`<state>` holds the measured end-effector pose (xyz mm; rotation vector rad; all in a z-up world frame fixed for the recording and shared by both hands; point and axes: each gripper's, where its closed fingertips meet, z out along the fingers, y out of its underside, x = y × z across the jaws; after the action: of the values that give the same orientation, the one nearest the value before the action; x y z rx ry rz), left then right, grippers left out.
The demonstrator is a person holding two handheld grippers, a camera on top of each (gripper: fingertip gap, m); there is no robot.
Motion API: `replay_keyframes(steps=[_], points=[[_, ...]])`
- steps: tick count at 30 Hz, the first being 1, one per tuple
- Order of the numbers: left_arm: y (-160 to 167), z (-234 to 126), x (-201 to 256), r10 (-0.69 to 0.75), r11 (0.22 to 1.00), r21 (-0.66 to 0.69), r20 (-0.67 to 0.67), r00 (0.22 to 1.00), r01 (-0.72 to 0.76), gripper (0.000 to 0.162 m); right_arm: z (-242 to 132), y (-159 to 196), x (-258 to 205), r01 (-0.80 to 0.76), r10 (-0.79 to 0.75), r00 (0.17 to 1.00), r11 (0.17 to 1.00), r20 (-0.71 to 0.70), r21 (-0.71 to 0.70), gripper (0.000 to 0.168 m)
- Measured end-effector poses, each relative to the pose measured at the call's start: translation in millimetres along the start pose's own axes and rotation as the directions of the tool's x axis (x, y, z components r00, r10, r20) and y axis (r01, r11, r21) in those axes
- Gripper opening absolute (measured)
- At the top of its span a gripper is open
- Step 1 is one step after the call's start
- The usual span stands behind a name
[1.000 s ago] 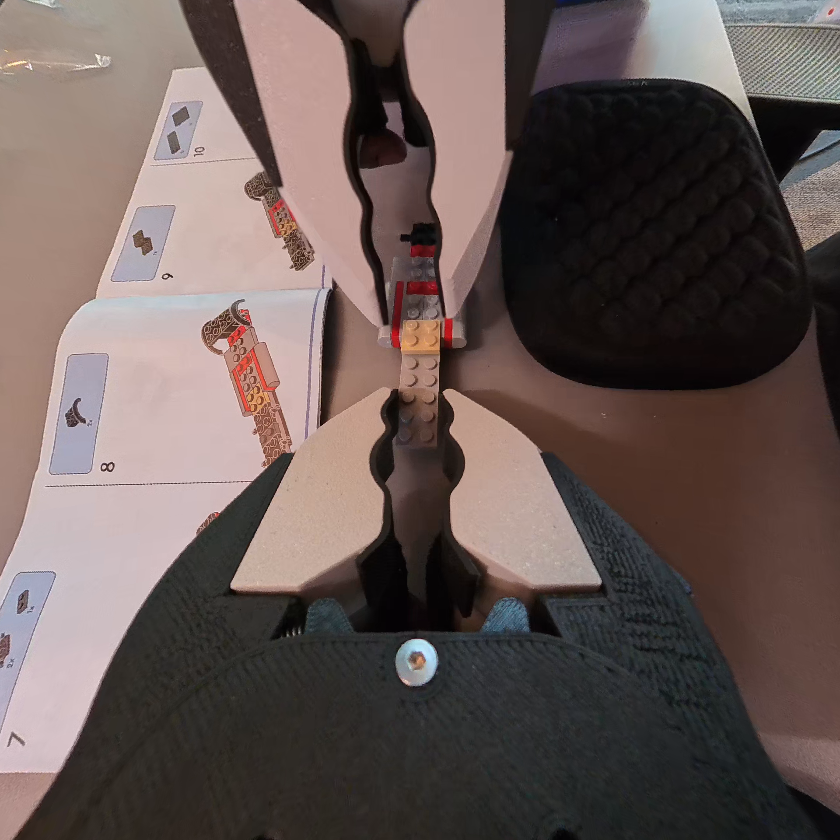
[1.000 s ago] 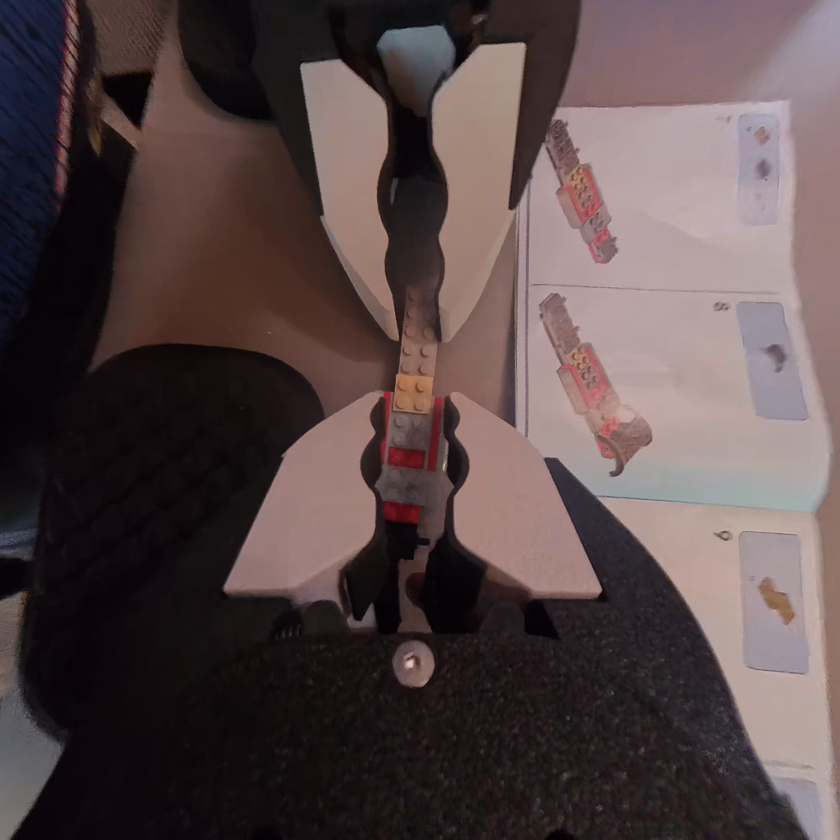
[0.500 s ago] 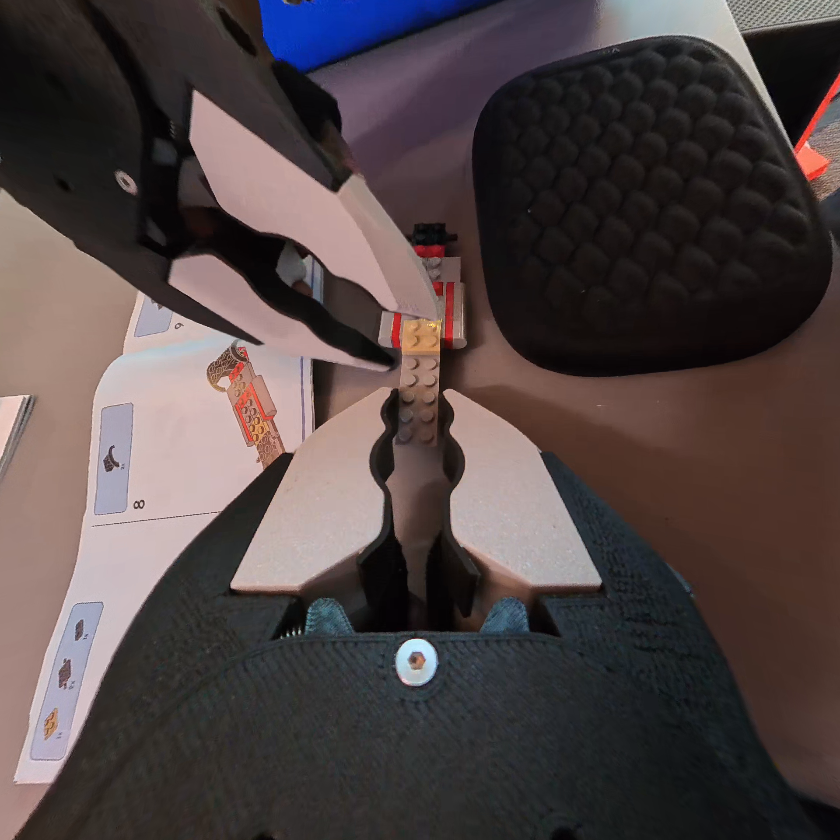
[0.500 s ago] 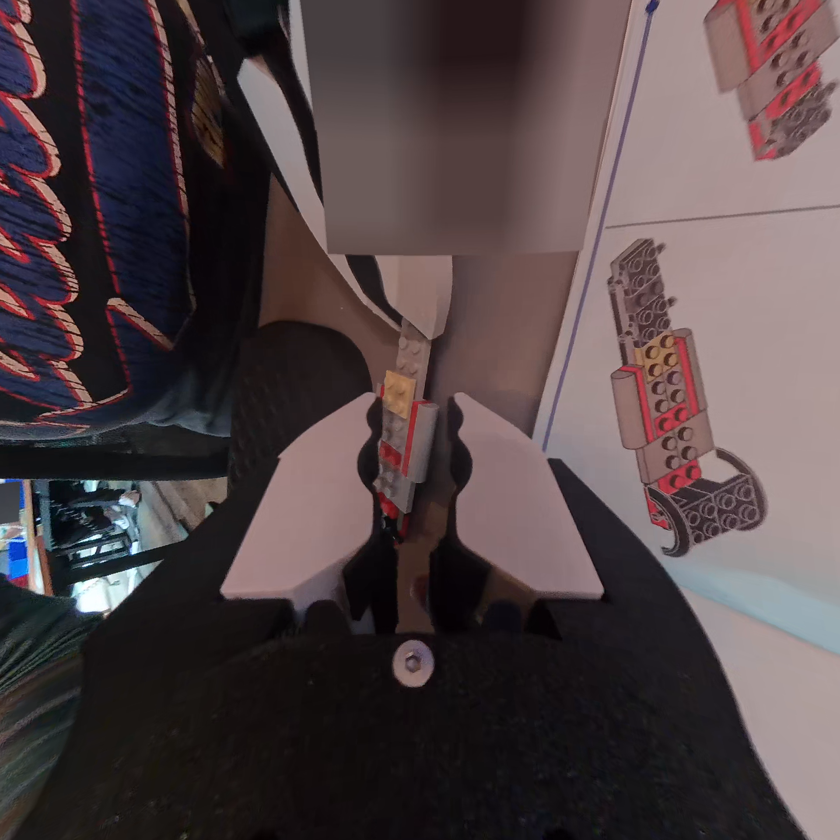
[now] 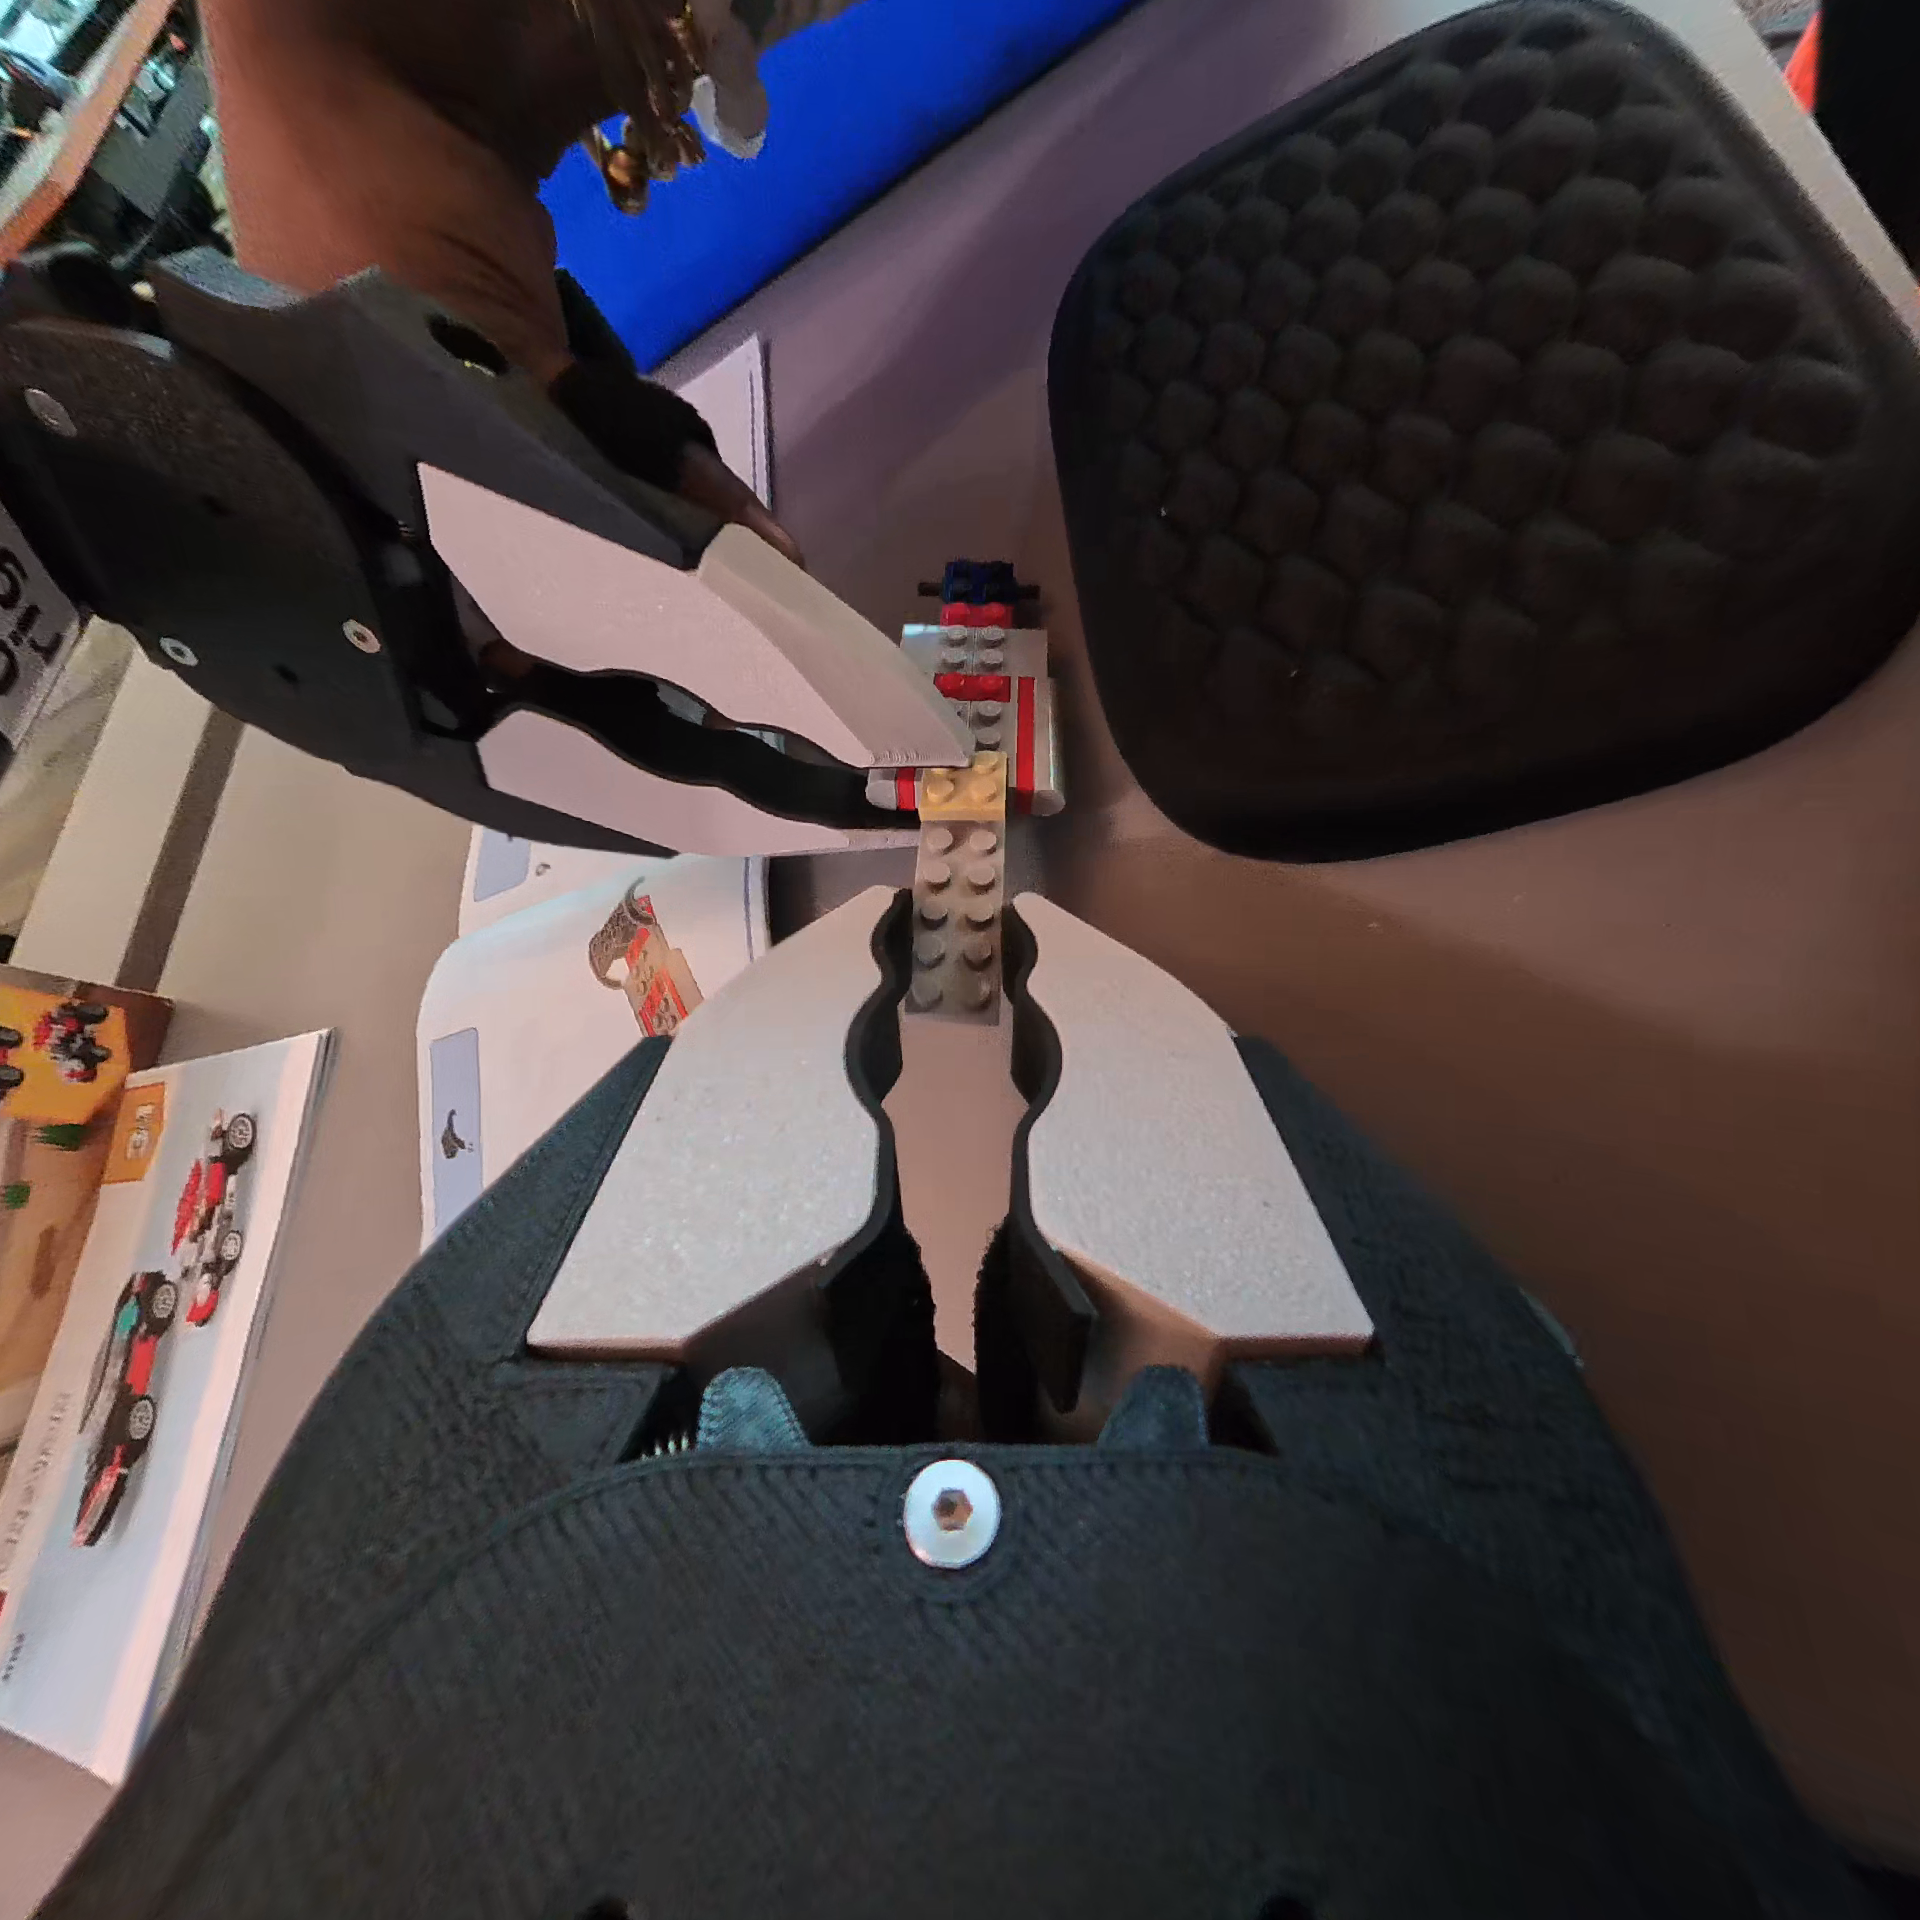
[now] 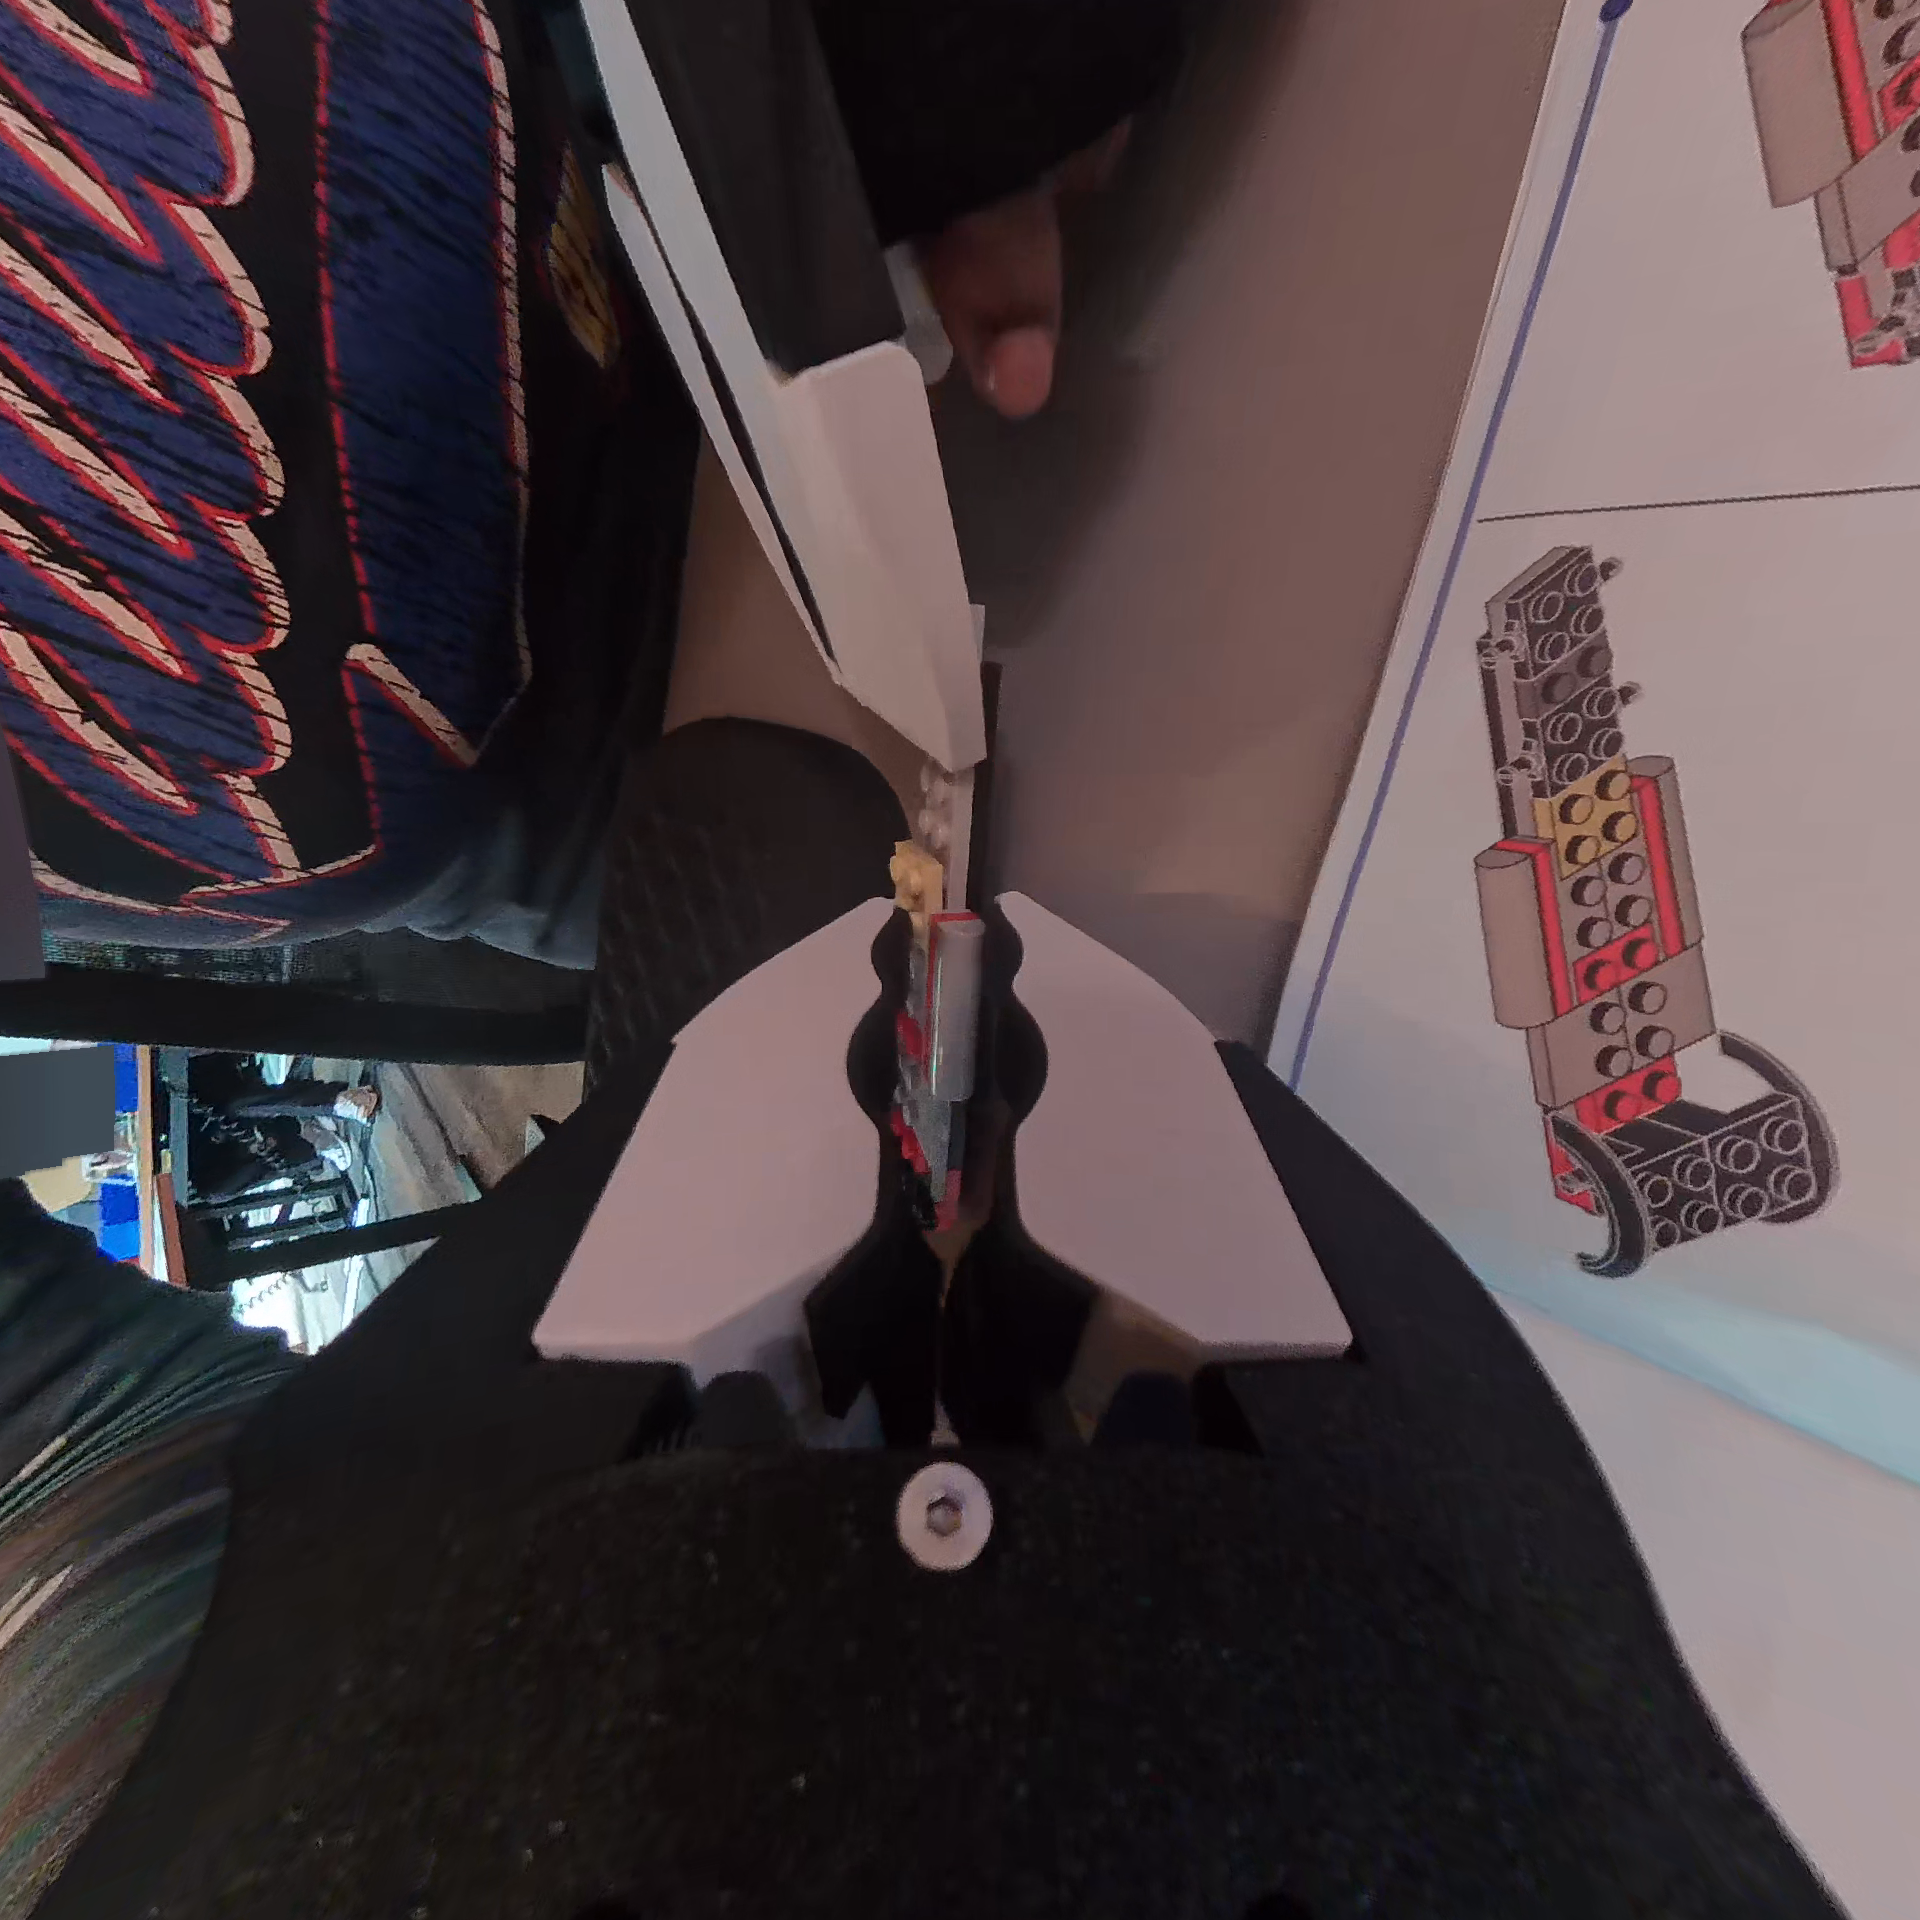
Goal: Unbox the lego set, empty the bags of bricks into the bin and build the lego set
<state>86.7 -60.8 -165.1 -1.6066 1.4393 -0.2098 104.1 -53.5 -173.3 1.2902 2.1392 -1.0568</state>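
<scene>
The partly built lego model (image 5: 961, 883) is a long grey plate with a tan brick, red and grey pieces and a black end. It is held above the brown table (image 5: 1455, 1143). My left gripper (image 5: 954, 909) is shut on the near end of the grey plate. My right gripper (image 5: 935, 790) comes in from the left and is shut on the model's side by the tan brick. In the right wrist view the model (image 6: 951, 1008) shows edge-on between my right gripper's (image 6: 943, 904) fingers, with the left gripper (image 6: 961, 748) beyond it.
A black quilted pad (image 5: 1455, 468) lies to the right of the model. The open instruction booklet (image 5: 582, 997) (image 6: 1662, 727) lies to the left, with a second booklet (image 5: 177, 1299) and the set's box (image 5: 52, 1039) further left. A blue object (image 5: 831, 177) stands behind. A person's printed shirt (image 6: 260, 416) is close. My two grippers' fingertips are within a few centimetres of each other.
My right gripper has swung from facing the left gripper head-on to gripping the model from the left side. The left gripper keeps its hold on the grey plate.
</scene>
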Motion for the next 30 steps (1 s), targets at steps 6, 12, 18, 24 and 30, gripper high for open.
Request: replay_keyframes(steps=[6,12,18,24,30], points=[[-8.5,-2.8,-1.6,-0.061,0.996,0.059,-0.010,0.998,0.061,0.016,-2.6,-1.3,-4.3,0.046,-0.042,0.998,0.997,-0.054,0.068,0.013],[-31.0,-33.3,-57.2,-0.553,0.752,0.401,-0.045,0.832,0.522,0.037,-51.8,-45.6,-15.7,0.178,-0.068,0.973,0.826,-0.220,0.535,0.013],[-44.3,-46.7,-72.2,-0.677,0.538,0.500,-0.222,0.701,0.678,0.023,-79.2,-71.0,-27.3,0.335,-0.017,0.917,0.577,-0.399,0.744,0.013],[-44.2,-51.4,-73.6,-0.658,0.565,0.535,-0.168,0.734,0.628,0.013,-77.3,-74.2,-27.0,0.404,0.031,0.870,0.528,-0.492,0.747,0.012],[-44.7,-53.5,-72.2,-0.646,0.567,0.549,-0.165,0.745,0.614,0.010,-76.5,-75.4,-28.5,0.474,0.058,0.798,0.552,-0.599,0.686,0.012]])
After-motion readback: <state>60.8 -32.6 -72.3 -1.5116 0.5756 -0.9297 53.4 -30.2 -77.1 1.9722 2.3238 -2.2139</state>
